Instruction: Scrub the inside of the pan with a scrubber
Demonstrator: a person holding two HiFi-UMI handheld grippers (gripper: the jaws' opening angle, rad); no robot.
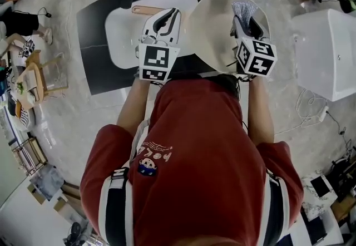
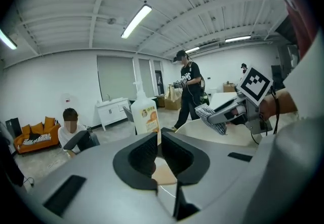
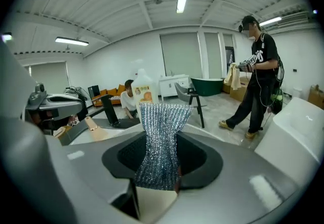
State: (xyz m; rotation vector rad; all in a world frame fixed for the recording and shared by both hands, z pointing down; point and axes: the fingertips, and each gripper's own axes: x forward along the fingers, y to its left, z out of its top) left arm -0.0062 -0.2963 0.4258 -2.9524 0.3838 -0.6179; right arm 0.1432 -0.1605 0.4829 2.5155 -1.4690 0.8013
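The cream pan (image 1: 214,33) sits in front of me, its tan wooden handle (image 1: 146,10) pointing left. My left gripper (image 1: 168,15) is at the handle's pan end. In the left gripper view its jaws (image 2: 158,139) stand a narrow gap apart, and the tan handle (image 2: 164,173) shows low in that gap; no pad visibly presses on it. My right gripper (image 1: 243,16) hovers over the pan's right side, shut on a silver mesh scrubber (image 3: 161,137) that sticks up past the fingertips. The left gripper view shows the scrubber (image 2: 210,116) above the pan's rim (image 2: 217,137).
A white board (image 1: 123,39) lies on a black mat (image 1: 94,33) left of the pan. A soap bottle (image 2: 146,114) stands beyond the left jaws. A white cabinet (image 1: 328,50) is at the right. One person (image 2: 188,91) stands nearby and another (image 2: 71,129) sits.
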